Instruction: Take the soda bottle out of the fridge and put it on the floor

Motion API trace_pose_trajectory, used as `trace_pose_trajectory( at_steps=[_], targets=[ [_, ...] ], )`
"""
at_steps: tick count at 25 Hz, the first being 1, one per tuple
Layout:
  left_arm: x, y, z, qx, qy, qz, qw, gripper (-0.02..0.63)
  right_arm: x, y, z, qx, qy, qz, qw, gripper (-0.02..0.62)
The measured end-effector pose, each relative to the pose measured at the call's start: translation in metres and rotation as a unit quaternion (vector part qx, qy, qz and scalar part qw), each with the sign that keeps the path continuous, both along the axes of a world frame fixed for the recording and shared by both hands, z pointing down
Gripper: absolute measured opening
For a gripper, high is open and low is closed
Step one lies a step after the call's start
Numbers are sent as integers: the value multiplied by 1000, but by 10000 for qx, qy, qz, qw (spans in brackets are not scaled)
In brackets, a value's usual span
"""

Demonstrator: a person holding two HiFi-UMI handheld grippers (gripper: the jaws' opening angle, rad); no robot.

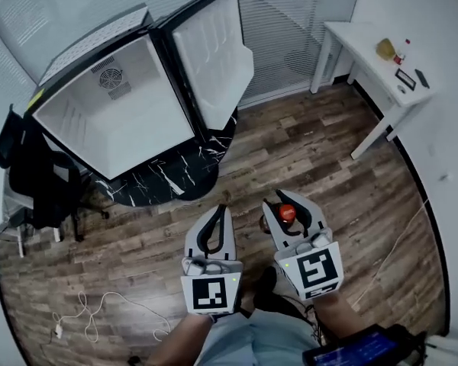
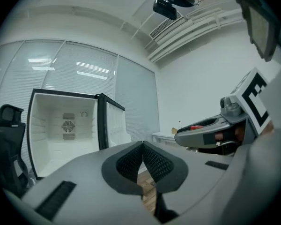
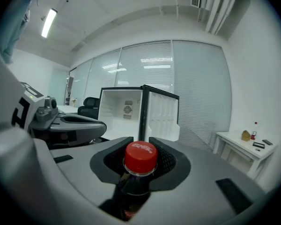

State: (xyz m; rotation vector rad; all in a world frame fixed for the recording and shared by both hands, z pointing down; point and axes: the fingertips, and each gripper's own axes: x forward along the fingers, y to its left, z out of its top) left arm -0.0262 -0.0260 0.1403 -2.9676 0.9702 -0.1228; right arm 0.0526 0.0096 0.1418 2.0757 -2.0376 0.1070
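Note:
A dark soda bottle with a red cap (image 3: 140,157) stands upright between the pads of my right gripper (image 3: 141,150), which is shut on its neck. In the head view the red cap (image 1: 287,213) shows between the right gripper's (image 1: 288,203) fingers, above the wooden floor (image 1: 328,158) in front of the person's legs. The bottle's base is hidden. Beside it, my left gripper (image 1: 220,209) holds nothing, and its pads meet in the left gripper view (image 2: 143,146). The white fridge (image 1: 114,117) stands at the back left, door (image 1: 214,56) wide open, its inside bare.
The fridge rests on a black marbled mat (image 1: 168,178). A black office chair (image 1: 38,174) stands at its left. A white table (image 1: 374,63) with small items is at the far right. A white cable (image 1: 91,311) lies on the floor at lower left.

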Motion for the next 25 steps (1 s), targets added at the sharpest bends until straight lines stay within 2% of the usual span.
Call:
trace_pose_trajectory(
  at_steps=[4,12,18,22,25],
  targets=[
    [50,25,6,-30,-24,566,9984,15,49,42,13,-272,-49,669,9974,115],
    [119,61,10,14,-23,1384,9904,15,113,94,18,-104,-86,1605,9869,115],
    [149,71,27,-152,-91,1626,9865,15,134,108,35,-123,-126,1840,9828,115],
    [163,72,45,-371,-150,1728,9841,15,138,111,59,-416,-391,1858,9809,115],
    [170,69,64,-387,-328,1796,9824,15,144,109,76,-385,-418,1926,9796,115]
  ],
)
